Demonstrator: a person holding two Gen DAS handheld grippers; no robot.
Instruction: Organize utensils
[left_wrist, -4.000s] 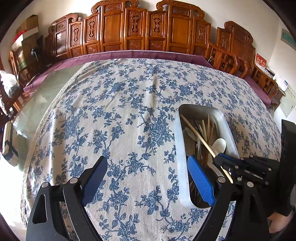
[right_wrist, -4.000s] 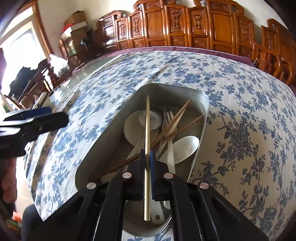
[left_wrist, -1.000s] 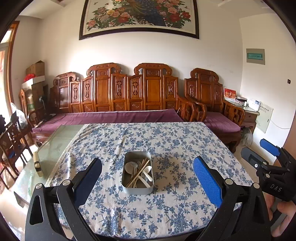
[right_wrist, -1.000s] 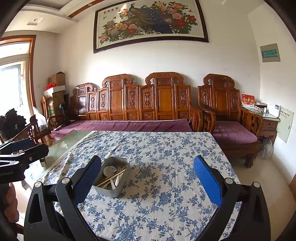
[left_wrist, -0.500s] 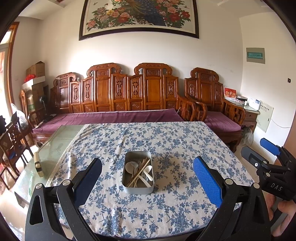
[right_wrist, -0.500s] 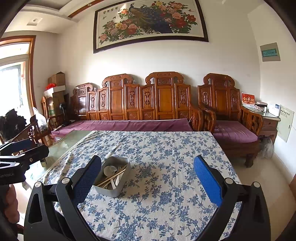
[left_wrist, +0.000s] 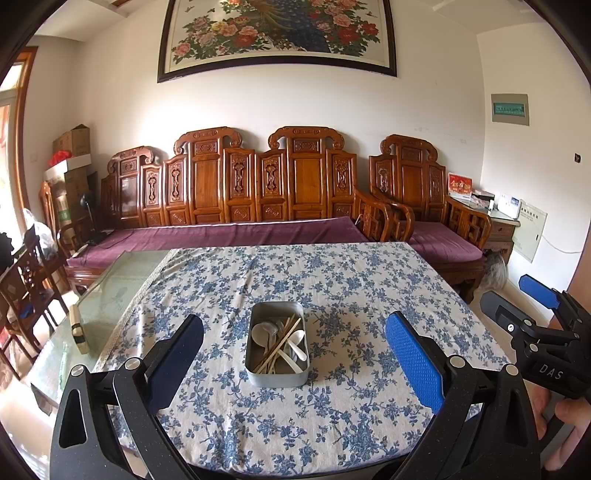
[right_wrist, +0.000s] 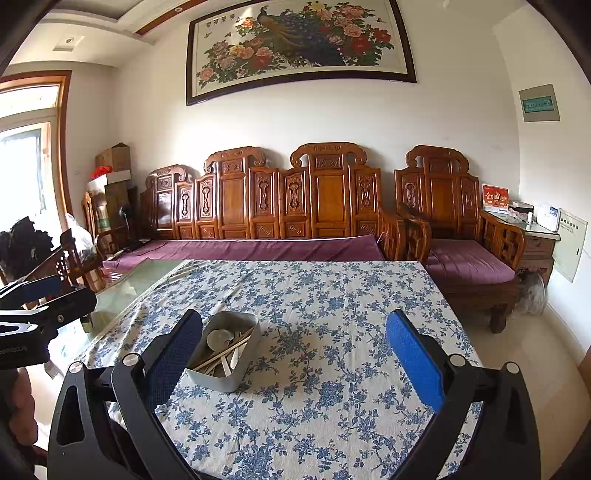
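A grey metal tray (left_wrist: 277, 376) stands on the blue-flowered tablecloth (left_wrist: 332, 280) near the table's front middle. It holds white spoons (left_wrist: 263, 331) and several wooden chopsticks (left_wrist: 279, 345). The tray also shows in the right wrist view (right_wrist: 218, 380), left of centre. My left gripper (left_wrist: 295, 350) is open and empty, held back from the table with the tray between its fingers in view. My right gripper (right_wrist: 293, 349) is open and empty, also held back from the table. The right gripper shows at the far right of the left wrist view (left_wrist: 532, 317).
A carved wooden bench with purple cushions (left_wrist: 229, 232) runs behind the table. A matching armchair (left_wrist: 436, 221) stands at the back right. The table's left part is bare glass (left_wrist: 107, 295). Dark wooden chairs (left_wrist: 26, 280) stand at the left.
Four seconds ago my right gripper was shut on a chopstick over the tray. Now both grippers are open, empty and pulled well back. Nothing has moved in the last second.
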